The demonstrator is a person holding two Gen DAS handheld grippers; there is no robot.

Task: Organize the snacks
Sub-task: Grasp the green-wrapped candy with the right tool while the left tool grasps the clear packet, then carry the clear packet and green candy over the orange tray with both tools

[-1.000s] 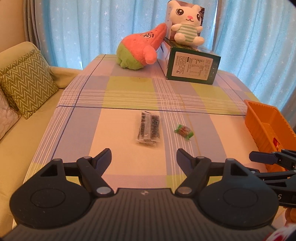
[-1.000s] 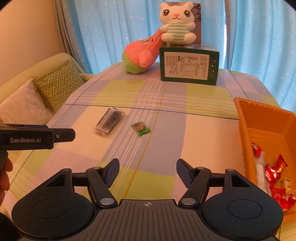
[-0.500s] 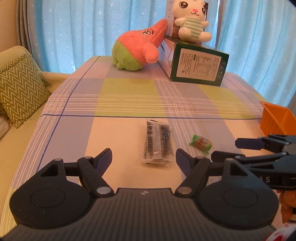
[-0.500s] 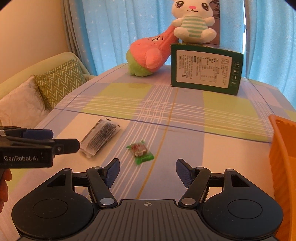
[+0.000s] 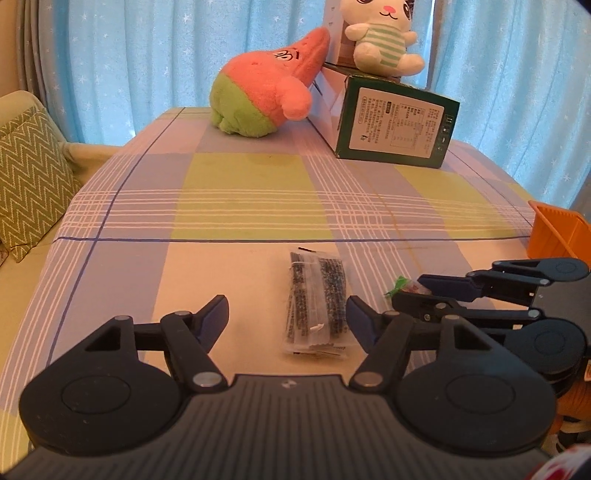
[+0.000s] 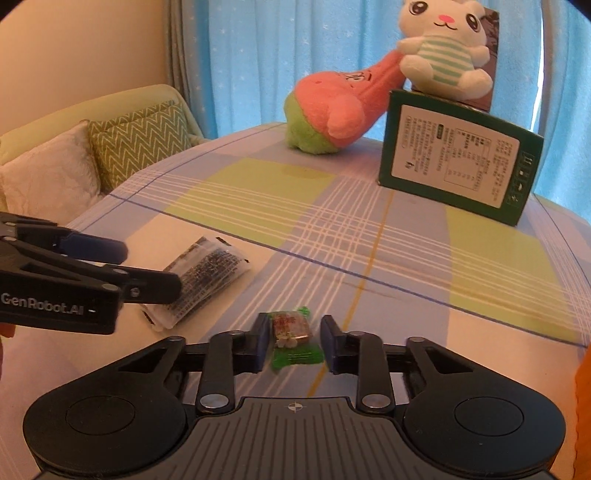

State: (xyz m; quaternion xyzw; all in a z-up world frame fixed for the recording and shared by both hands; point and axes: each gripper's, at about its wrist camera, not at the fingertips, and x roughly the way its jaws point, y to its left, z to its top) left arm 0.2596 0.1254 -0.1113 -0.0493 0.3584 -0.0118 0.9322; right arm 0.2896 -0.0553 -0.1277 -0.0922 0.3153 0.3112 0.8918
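A clear packet of dark snack sticks (image 5: pixel 317 299) lies flat on the checked tablecloth, just ahead of my open left gripper (image 5: pixel 286 314); it also shows in the right wrist view (image 6: pixel 207 275). A small green-wrapped candy (image 6: pixel 291 341) lies on the cloth between the fingers of my right gripper (image 6: pixel 293 341), which is partly closed around it with a small gap on each side. In the left wrist view the candy (image 5: pixel 402 285) is mostly hidden behind the right gripper (image 5: pixel 424 290). The left gripper (image 6: pixel 151 269) appears at the left of the right wrist view.
An orange basket (image 5: pixel 554 232) stands at the table's right edge. A green box (image 5: pixel 397 127), a pink-and-green plush (image 5: pixel 266 96) and a white bunny plush (image 5: pixel 382 35) sit at the far end. A sofa with cushions (image 6: pixel 136 144) runs along the left.
Both grippers have moved forward and lower toward the snacks. The right gripper's fingers have narrowed around the green candy. The left gripper has come up to the clear packet and stays open.
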